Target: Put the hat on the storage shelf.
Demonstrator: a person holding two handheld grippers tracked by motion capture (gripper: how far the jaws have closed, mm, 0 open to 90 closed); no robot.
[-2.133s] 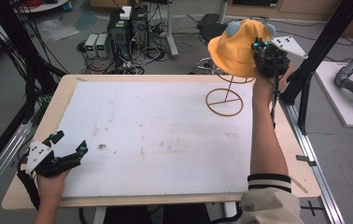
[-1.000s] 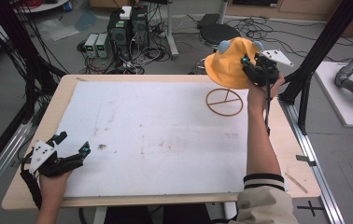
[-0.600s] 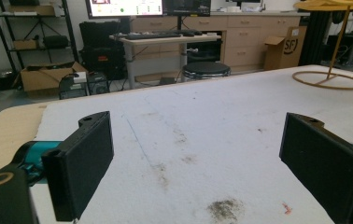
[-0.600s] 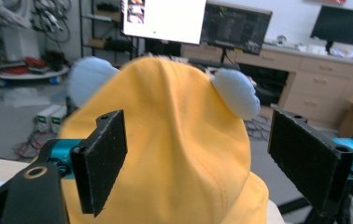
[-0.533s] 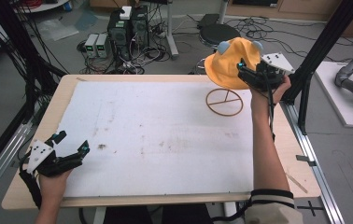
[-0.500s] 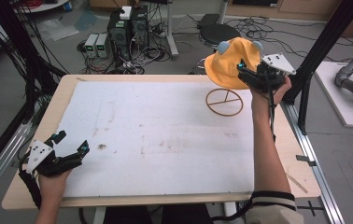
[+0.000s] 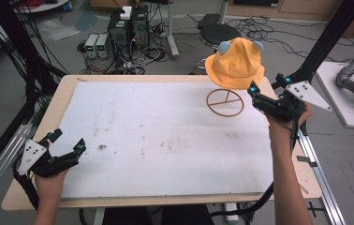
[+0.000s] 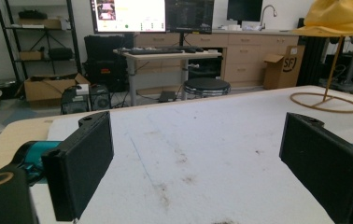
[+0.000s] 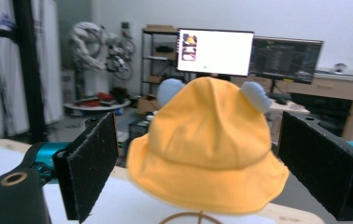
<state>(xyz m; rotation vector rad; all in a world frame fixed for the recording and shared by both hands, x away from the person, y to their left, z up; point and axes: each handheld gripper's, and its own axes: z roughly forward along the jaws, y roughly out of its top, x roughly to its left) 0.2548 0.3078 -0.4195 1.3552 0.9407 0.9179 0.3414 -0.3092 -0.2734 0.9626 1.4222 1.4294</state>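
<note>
1. The left tongs (image 7: 65, 146) rest at the near left corner of the desk (image 7: 39, 122), jaws spread wide with only the stained white mat (image 7: 165, 136) between them.
2. The right tongs (image 7: 259, 99) hover off the desk's far right edge, well apart from the left pair; their jaws have just been opening and stand spread, gripping nothing.
3. Just ahead of the right tongs, apart from both pads, sits the yellow bucket hat (image 9: 207, 144) with two grey-blue ears (image 9: 254, 97).
4. The hat rests atop a wire hat stand (image 7: 225, 102), whose ring base lies on the mat just left of the right tongs.
</note>
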